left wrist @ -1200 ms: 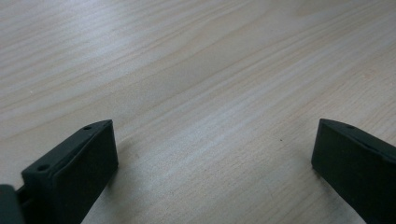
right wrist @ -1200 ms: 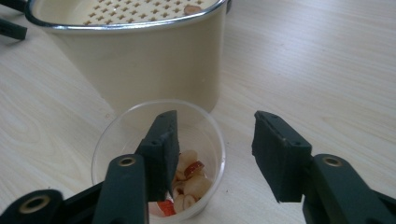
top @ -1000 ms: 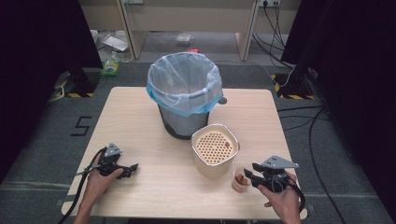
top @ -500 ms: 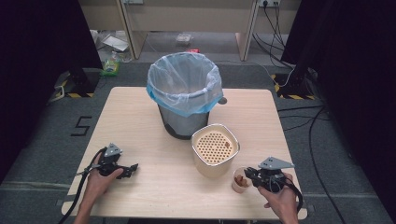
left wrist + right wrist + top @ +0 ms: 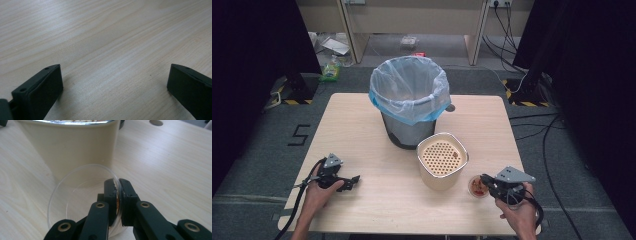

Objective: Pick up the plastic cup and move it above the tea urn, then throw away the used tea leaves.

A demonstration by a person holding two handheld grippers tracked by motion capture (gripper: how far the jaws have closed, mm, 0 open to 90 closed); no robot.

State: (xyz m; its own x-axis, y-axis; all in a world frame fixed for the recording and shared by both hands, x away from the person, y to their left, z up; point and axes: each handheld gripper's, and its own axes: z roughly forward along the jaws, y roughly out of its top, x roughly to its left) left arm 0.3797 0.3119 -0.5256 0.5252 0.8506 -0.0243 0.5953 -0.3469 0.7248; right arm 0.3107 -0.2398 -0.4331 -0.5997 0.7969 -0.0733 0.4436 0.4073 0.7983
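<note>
Right claw (image 5: 117,185) nearer, perhaps, clear cup (image 5: 75,192)

Table (image 5: 362,125): pale wood, fine grain lines. Bin (image 5: 404,132): dark grey, lined with a clear bag (image 5: 409,85) edged in light blue. Container (image 5: 442,162): cream, its top a tan insert with a regular hole pattern. Cup (image 5: 476,186) at near right: clear plastic, red-brown contents. Both grippers, left (image 5: 354,179) and right (image 5: 484,179): black, grey top plates; brass-coloured rivets on the right one. Floor (image 5: 257,150): grey, marked with a black "5" at left.
</note>
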